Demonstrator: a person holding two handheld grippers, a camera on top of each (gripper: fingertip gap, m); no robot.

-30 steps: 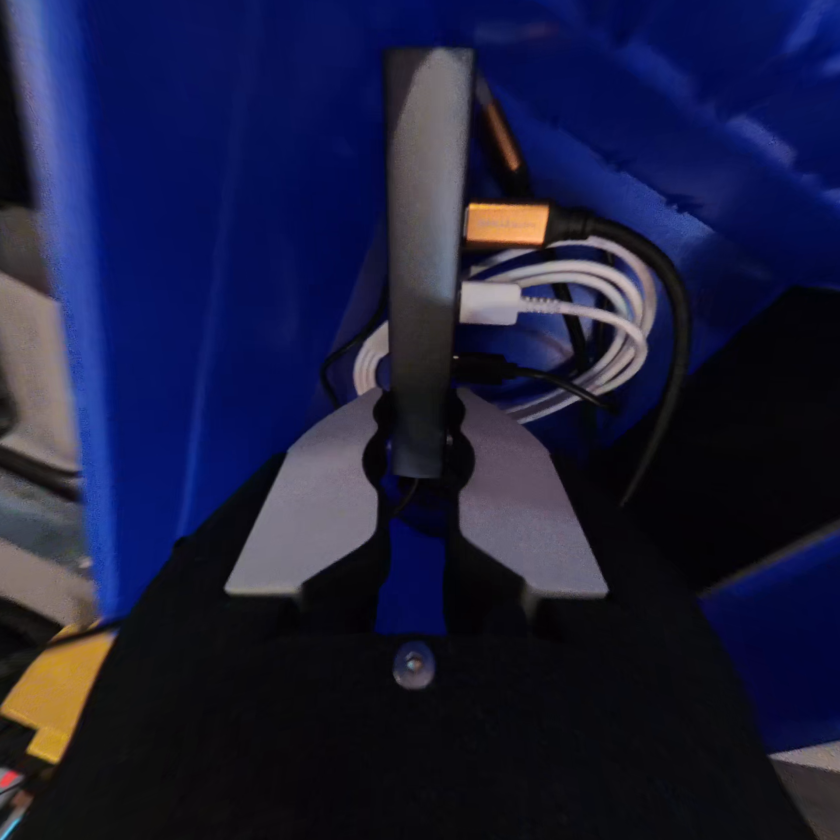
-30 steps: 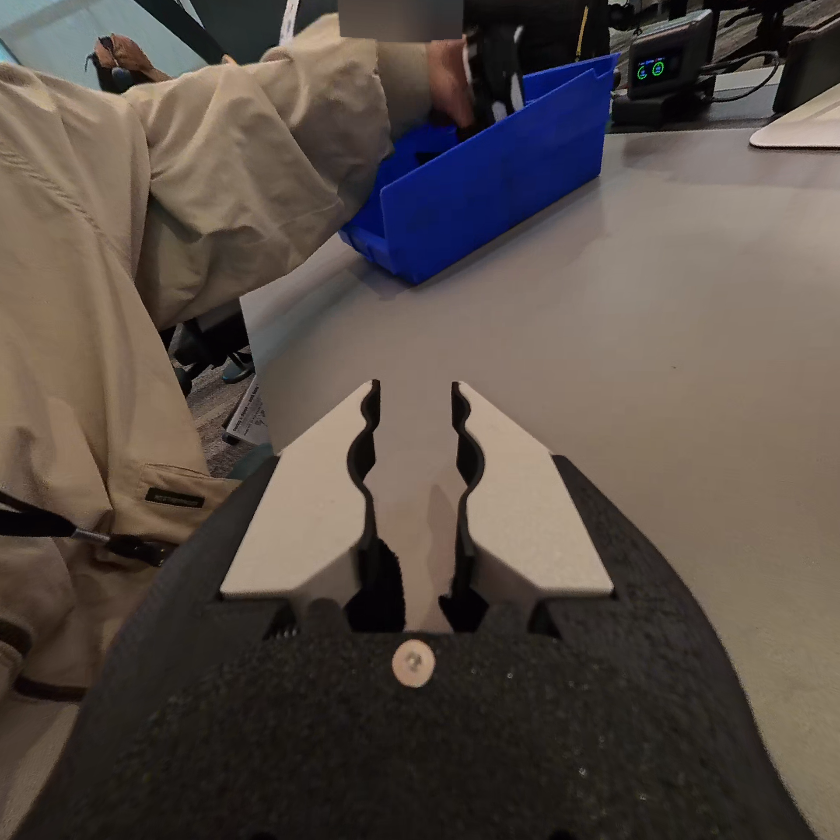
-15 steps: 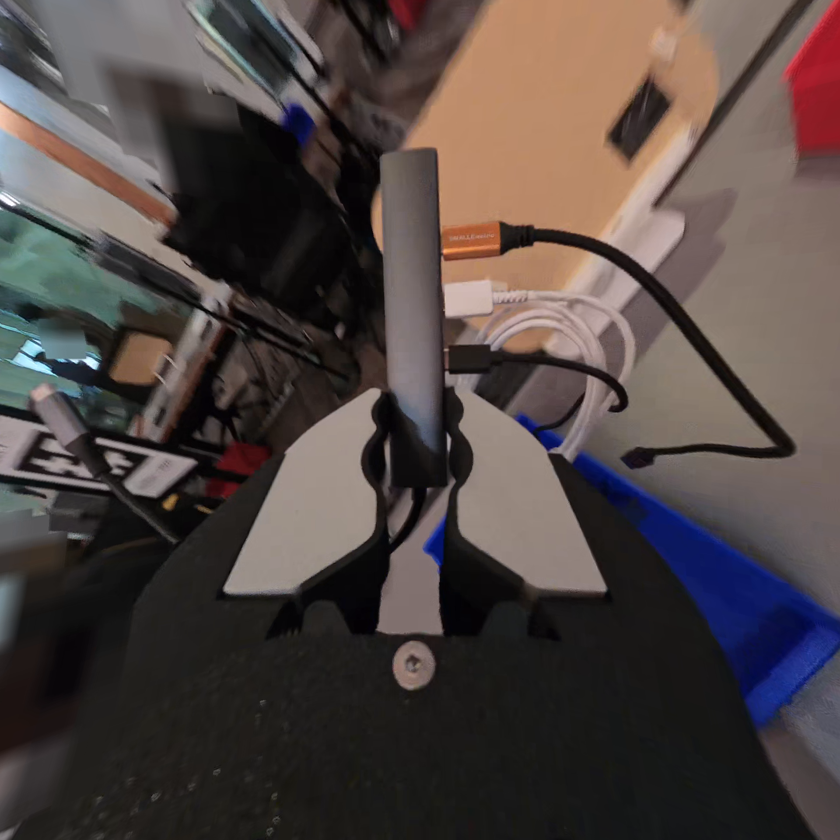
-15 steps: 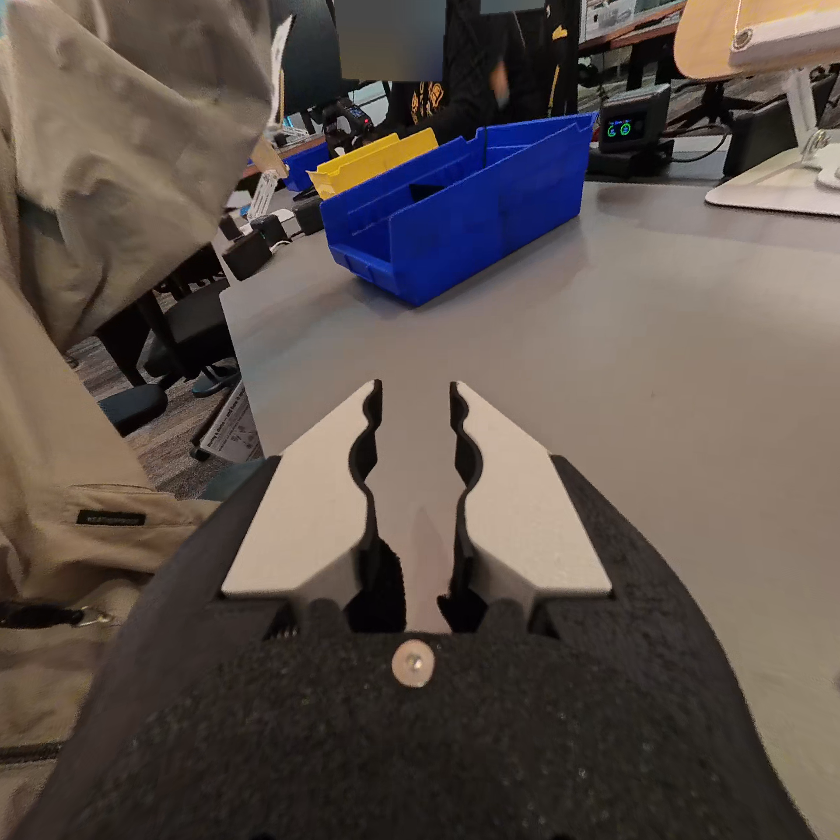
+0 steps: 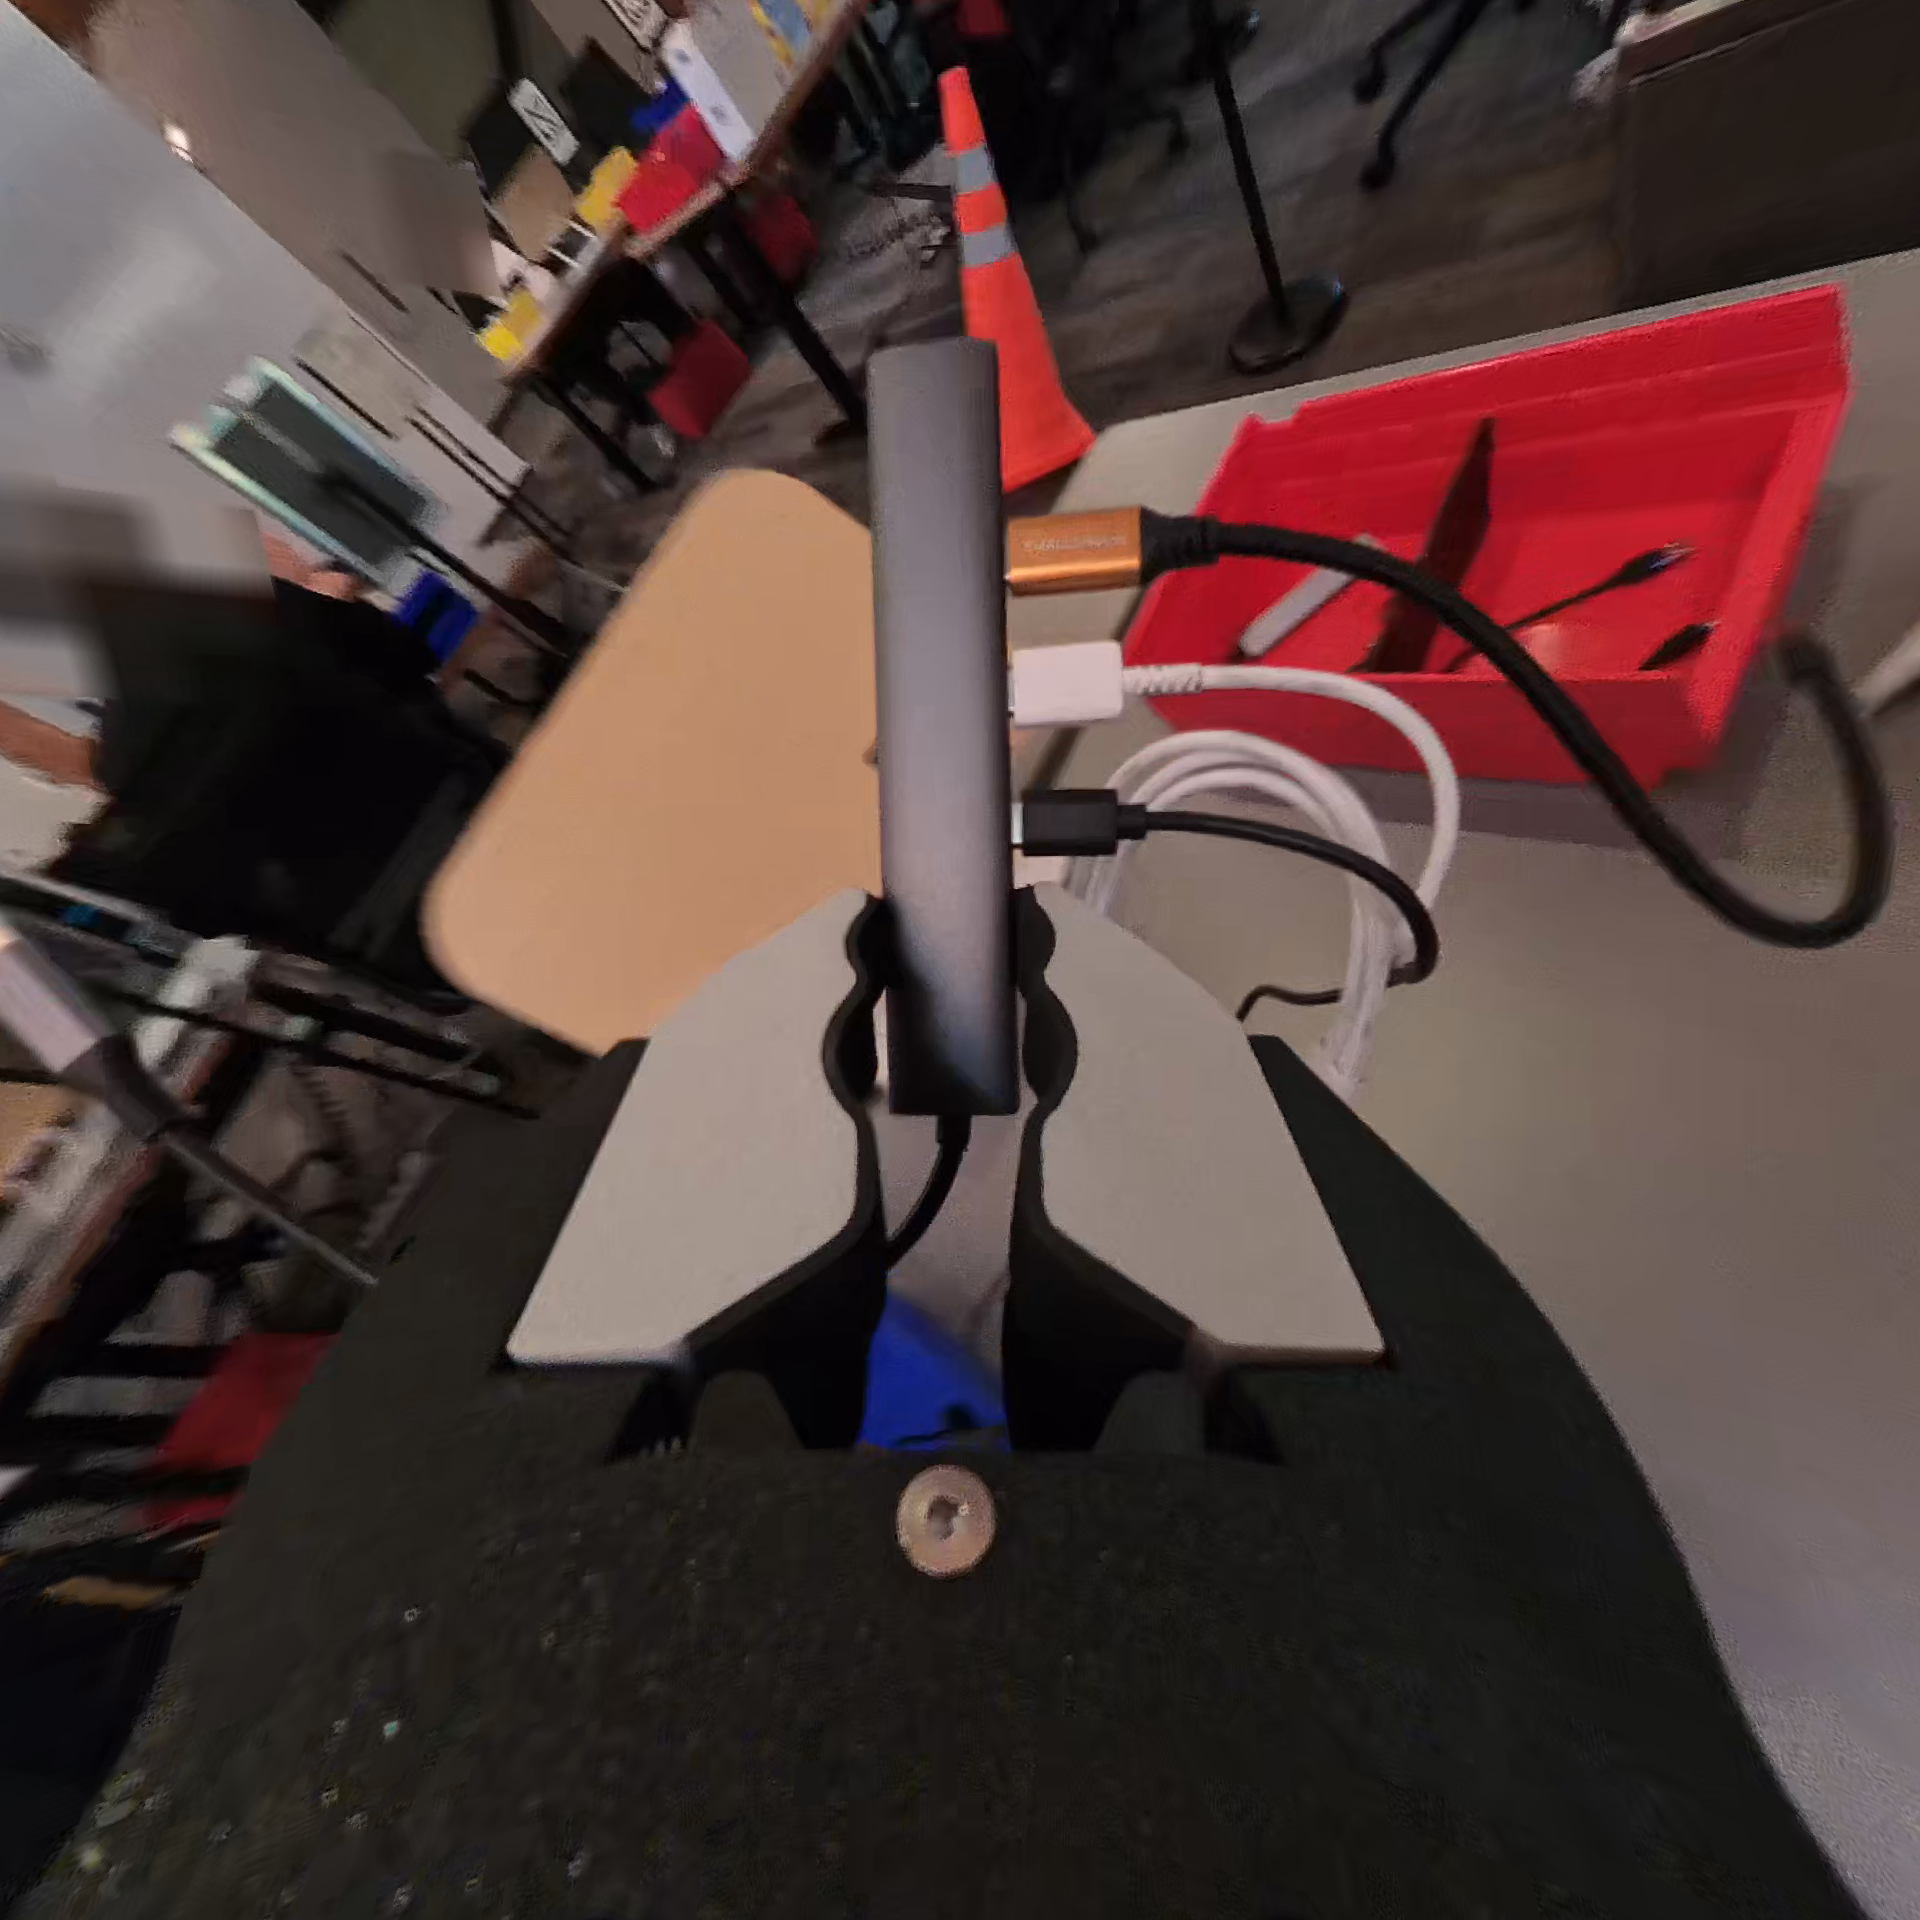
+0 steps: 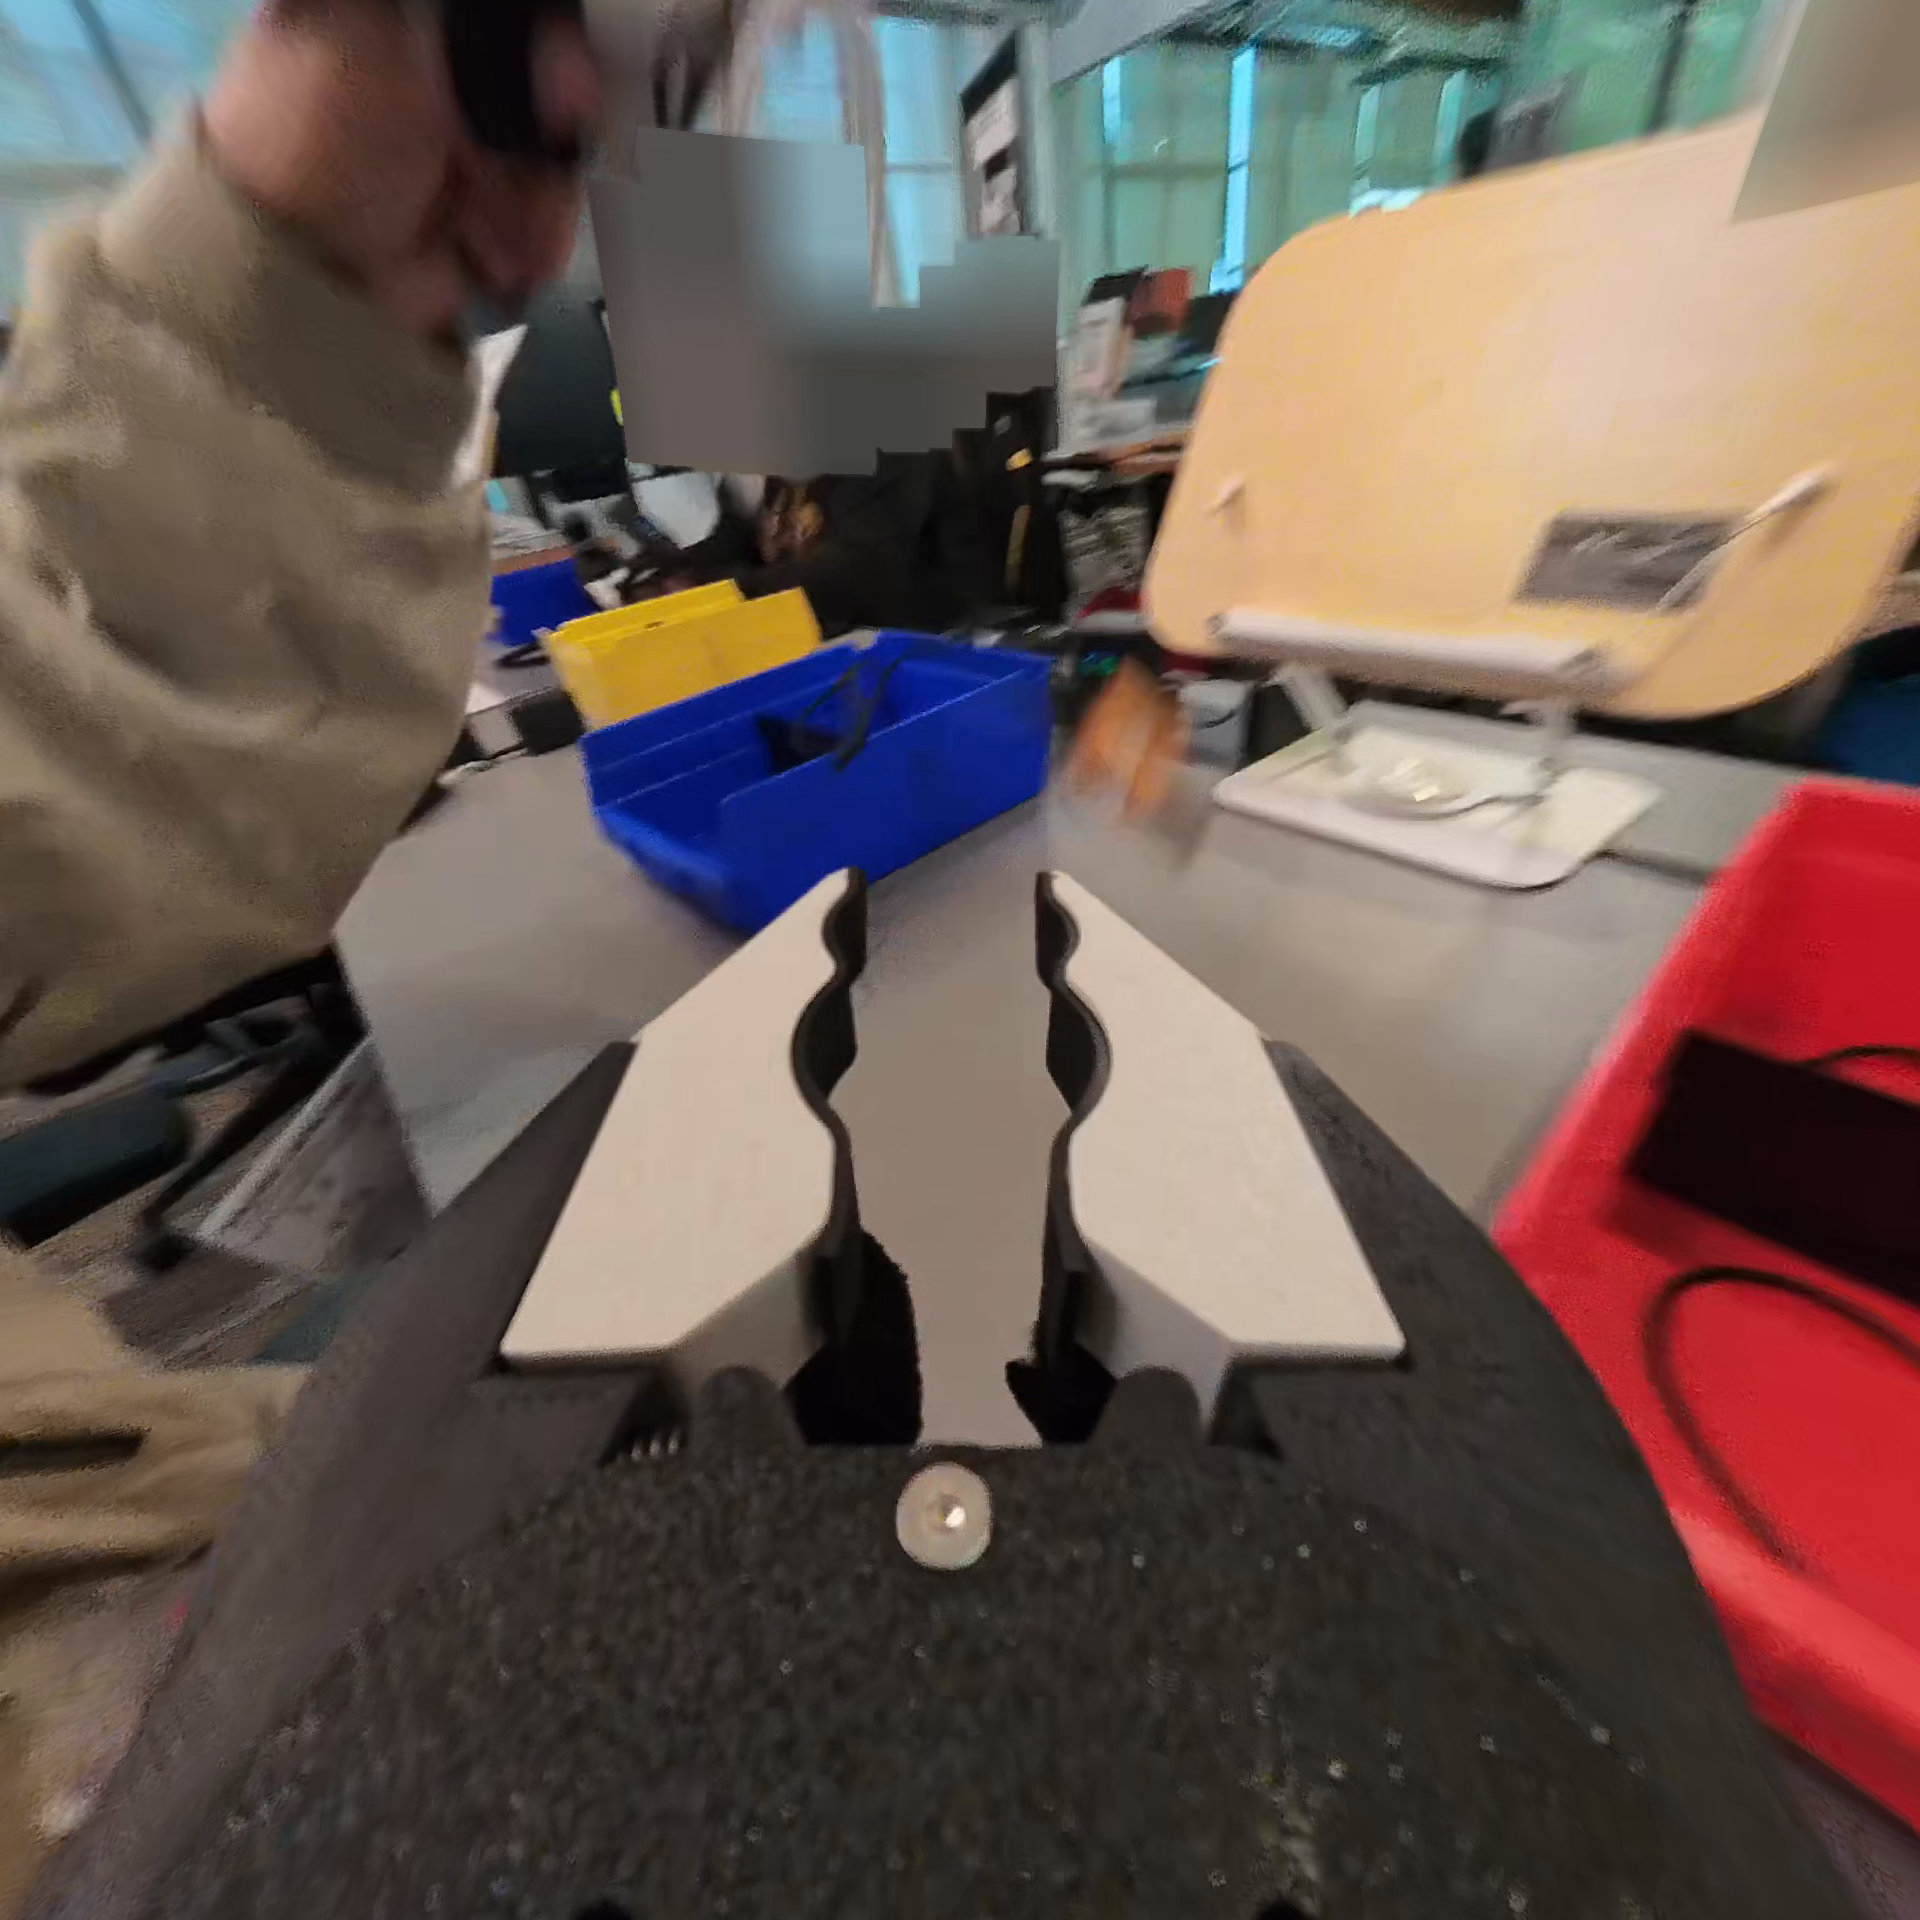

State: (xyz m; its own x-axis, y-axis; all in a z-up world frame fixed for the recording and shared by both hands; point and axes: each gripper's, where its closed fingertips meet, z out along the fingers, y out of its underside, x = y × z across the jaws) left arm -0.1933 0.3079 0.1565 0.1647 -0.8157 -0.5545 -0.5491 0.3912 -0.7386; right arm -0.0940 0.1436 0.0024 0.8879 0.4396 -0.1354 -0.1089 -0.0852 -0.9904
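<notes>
Between the left gripper's (image 5: 945, 914) fingers a dark grey hub (image 5: 940, 727) stood upright, its lower end pinched at the tips, held above the grey table (image 5: 1621, 1195). Orange-plugged black cable (image 5: 1455, 613), white cable (image 5: 1351, 790) and thin black cable (image 5: 1299, 842) left its right side. Red bin (image 5: 1558, 520) lay beyond. Right gripper (image 6: 951, 904) hung over the table with fingers spread, holding nothing; blue bin (image 6: 831, 769) ahead.
</notes>
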